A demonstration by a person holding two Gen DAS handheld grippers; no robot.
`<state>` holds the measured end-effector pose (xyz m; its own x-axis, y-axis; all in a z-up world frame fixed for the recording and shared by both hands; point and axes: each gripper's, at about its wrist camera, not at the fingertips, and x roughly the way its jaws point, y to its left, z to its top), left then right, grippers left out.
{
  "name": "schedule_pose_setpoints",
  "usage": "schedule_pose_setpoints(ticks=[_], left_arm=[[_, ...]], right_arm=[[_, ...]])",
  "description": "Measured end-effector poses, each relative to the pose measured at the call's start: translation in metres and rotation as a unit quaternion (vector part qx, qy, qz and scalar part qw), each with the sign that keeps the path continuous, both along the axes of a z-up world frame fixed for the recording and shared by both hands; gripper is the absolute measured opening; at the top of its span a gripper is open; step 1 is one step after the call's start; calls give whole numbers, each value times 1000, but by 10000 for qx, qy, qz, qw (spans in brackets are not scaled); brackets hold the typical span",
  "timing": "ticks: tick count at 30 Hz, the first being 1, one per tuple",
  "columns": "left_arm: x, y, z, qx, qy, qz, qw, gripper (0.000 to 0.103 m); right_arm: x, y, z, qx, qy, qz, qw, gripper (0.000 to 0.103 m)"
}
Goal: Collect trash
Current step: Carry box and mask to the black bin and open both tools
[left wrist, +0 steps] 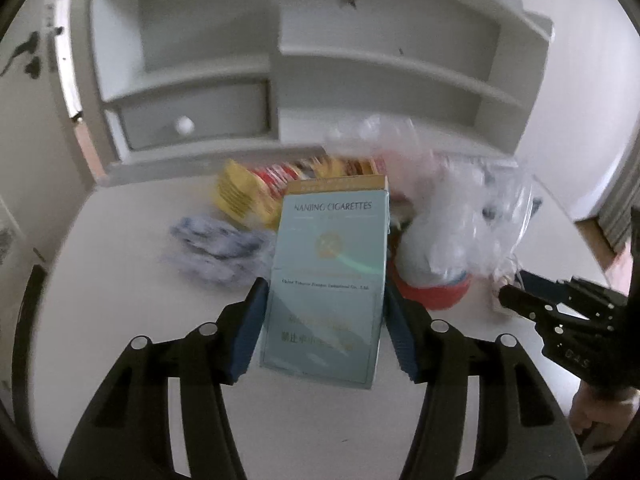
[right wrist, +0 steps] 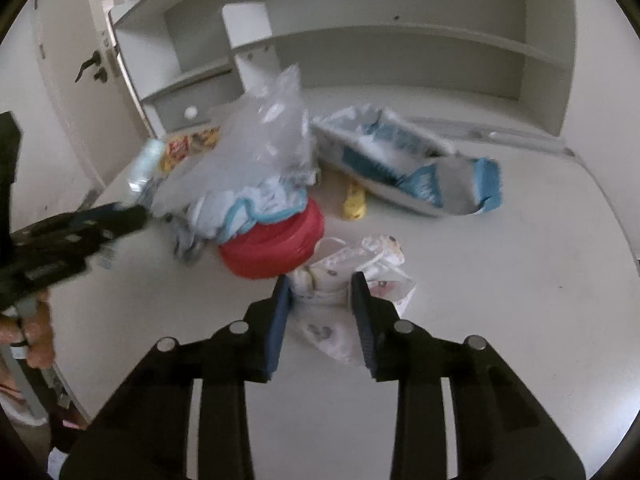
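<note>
The cigarette pack (left wrist: 328, 280) — light, stiff card, crushable — is clamped by the left hand-held gripper (left wrist: 326, 328) across its lower sides. At two o'clock, a soft crumpled wrapper (right wrist: 344, 280) (limp, slippery) is pinched by the right hand-held gripper (right wrist: 320, 316) on the counter (right wrist: 520, 280).

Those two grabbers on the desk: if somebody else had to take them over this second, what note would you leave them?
Left gripper: closed on the pale blue cigarette box, held upright.
Right gripper: closed around a crumpled white wrapper on the desk.
Still lying there: red bowl heaped with plastic and cloth, torn blue-and-white bag, yellow snack packets, small yellow item, bluish crumpled cloth.
Done: two pieces gripped.
Left: bin both, then collect the rest. No bin is visible.
</note>
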<state>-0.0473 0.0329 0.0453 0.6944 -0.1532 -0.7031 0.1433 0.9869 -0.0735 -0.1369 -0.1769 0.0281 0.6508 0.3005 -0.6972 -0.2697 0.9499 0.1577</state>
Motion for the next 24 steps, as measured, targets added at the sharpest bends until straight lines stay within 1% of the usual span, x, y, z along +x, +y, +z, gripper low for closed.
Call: schedule_pose_setpoints(ticks=[3,5,11,14,15,17,18,20,21,22,23,24], left_arm=[[-3,10,14,63,-176,150,9997,56],[-3,16,18,69,-212,250,9994,56],[-3,23,14,74,-121,424,9990,56],[-9,22,17,67,-128,450,9989,56],[-12,19,22,156,-209,475,9985,56],[-20,9,34,356,-431,443,9975,56],[-24,-1,43,403,-550,332,9971,56],[-33,-30,62,381,-742,-15,9965,56],[-37,-50,72,350,-832,-300,9955,56],[-43,-74,82,303,-906,-642,9934,56],[-49,-98,89,270,-969,-980,9901,56],[-58,-133,96,243,-1025,-1467,9835,56]], right_arm=[[1,-9,5,208,-57,-98,9997,29],[-1,-16,11,302,-139,-157,9993,29],[0,-25,23,289,-392,-240,9985,28],[7,-23,16,301,-255,-184,9991,27],[7,-25,14,347,-206,-153,9991,27],[5,-30,23,692,-192,-15,9974,27],[1,-35,32,854,-257,39,9960,27],[-15,-57,62,1137,-559,108,9919,27],[-23,-68,74,1153,-696,70,9909,27],[-36,-88,90,1105,-929,-68,9895,27],[-50,-109,103,1049,-1133,-272,9876,27],[-69,-141,117,1009,-1336,-593,9841,27]])
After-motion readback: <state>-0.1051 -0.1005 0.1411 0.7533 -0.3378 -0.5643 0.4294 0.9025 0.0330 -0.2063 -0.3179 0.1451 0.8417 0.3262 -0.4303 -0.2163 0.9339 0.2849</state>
